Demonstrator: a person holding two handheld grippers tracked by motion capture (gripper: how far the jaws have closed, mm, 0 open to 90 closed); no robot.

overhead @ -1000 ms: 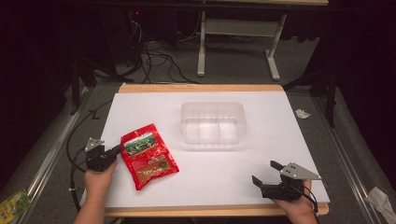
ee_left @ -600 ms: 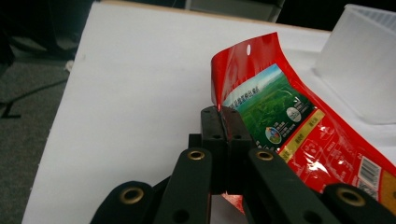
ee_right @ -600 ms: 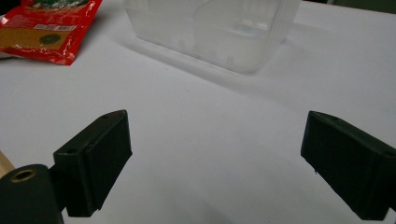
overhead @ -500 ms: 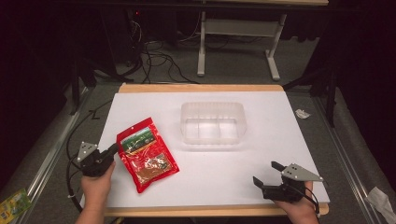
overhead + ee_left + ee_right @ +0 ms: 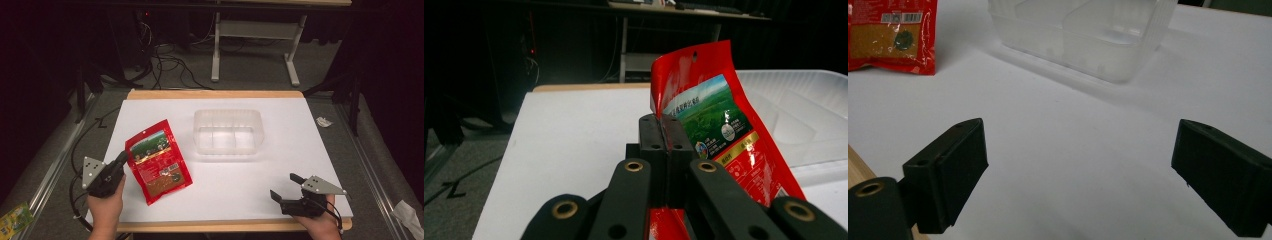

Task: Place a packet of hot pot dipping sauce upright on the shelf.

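A red food pouch (image 5: pixel 157 161) with a green landscape picture lies tilted at the left of the white table top (image 5: pixel 300 135). My left gripper (image 5: pixel 122 159) is shut on the pouch's left edge; in the left gripper view the jaws pinch the pouch (image 5: pixel 716 125) by its rim, and its top stands raised. A clear plastic container (image 5: pixel 228 131) with inner dividers sits at the table's middle. Near the front right edge my right gripper (image 5: pixel 283 187) stands open over bare table; in its own view the jaws are wide apart, with the container (image 5: pixel 1088 30) and the pouch's bottom corner (image 5: pixel 893 37) ahead.
A crumpled white scrap (image 5: pixel 324 121) lies off the table's right side. Cables (image 5: pixel 165 60) and a desk frame (image 5: pixel 252 30) stand on the floor behind. A green packet (image 5: pixel 14 220) lies on the floor at the lower left.
My left gripper has drawn back toward the front left, pulling the pouch with it and lifting its edge. The right gripper has stayed put.
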